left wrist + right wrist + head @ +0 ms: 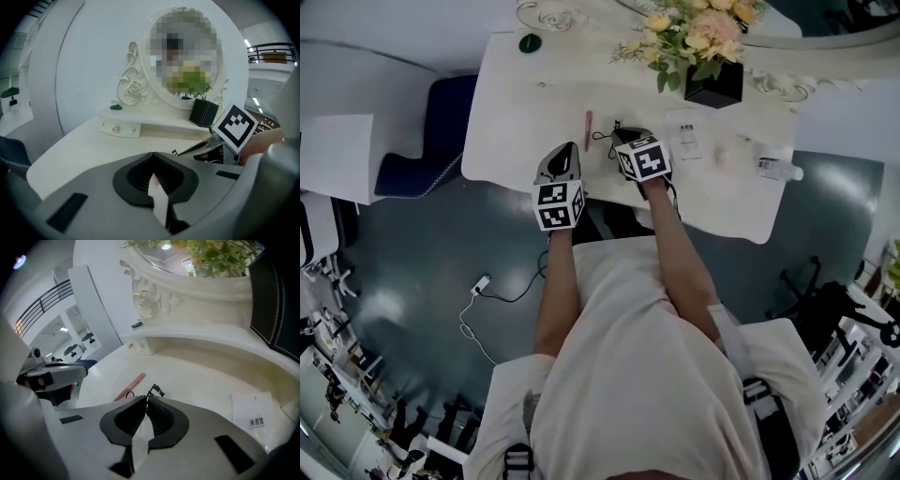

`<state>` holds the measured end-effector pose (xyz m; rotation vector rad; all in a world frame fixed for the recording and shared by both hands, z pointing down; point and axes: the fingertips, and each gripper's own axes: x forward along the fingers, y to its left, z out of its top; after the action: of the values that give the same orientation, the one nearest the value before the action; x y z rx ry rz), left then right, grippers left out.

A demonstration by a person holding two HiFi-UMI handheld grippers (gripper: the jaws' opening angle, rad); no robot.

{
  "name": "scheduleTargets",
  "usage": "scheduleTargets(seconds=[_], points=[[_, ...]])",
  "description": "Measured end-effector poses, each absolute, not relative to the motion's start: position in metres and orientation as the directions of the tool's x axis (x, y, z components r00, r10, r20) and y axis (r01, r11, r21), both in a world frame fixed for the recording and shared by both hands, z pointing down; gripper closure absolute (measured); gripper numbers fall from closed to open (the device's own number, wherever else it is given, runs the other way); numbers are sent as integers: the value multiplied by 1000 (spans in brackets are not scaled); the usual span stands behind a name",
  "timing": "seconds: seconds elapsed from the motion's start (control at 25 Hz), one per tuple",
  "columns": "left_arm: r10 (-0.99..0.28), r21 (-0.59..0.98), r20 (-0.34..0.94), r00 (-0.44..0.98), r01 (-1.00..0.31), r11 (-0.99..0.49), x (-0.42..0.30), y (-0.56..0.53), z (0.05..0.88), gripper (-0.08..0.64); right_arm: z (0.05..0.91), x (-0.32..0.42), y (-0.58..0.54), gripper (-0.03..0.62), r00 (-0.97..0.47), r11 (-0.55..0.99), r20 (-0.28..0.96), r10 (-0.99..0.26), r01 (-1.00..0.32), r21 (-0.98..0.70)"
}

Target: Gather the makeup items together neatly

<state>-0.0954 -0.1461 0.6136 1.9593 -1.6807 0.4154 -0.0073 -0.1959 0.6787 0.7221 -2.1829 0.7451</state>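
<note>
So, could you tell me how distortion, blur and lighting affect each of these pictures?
Head view: wide-angle bending curves the room's edges, and the white table looks washed out. Left gripper view: dark corners, a mosaic patch over the mirror. Right gripper view: dark corners, pink stick sharp.

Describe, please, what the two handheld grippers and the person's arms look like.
Both the left gripper and the right gripper have smooth, rounded light grey shells lined with black ribbed pads. Each carries a white cube printed with black square markers. The person wears a pale short-sleeved shirt, so the forearms are uncovered.
</note>
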Motion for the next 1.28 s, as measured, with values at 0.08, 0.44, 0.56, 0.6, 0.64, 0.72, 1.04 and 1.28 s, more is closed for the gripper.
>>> scheduleTargets(seconds=[0.08,0.44,0.56,0.6,0.64,0.72,1.04,1.28], points=[[-822,189,541,175,-978,-83,-96,-146,614,546,681,-9,-196,539,-587,701,769,-253,-659,-273],[-829,183,538,156,-981,-65,-98,-142,614,546,685,-8,-199,538,-575,725,783,-238,-641,-251],[-834,181,531,151,-982,-63,-99,-144,610,546,682,-8,-200,531,-574,730,782,-242,-639,-243],[-836,180,528,152,-981,-64,-98,-145,609,546,681,-7,-201,519,-576,730,780,-244,-639,-244],[-837,180,526,154,-981,-67,-97,-146,608,546,679,-7,-202,500,-579,728,777,-247,-641,-246],[-837,177,522,161,-981,-78,-93,-147,606,546,675,-4,-205,492,-581,719,770,-263,-651,-245],[-827,177,508,241,-969,-174,-55,-165,604,546,650,26,-212,492,-606,684,710,-359,-688,-242],[-772,189,514,375,-927,-324,15,-176,612,546,657,98,-205,492,-517,599,731,-445,-779,-186]])
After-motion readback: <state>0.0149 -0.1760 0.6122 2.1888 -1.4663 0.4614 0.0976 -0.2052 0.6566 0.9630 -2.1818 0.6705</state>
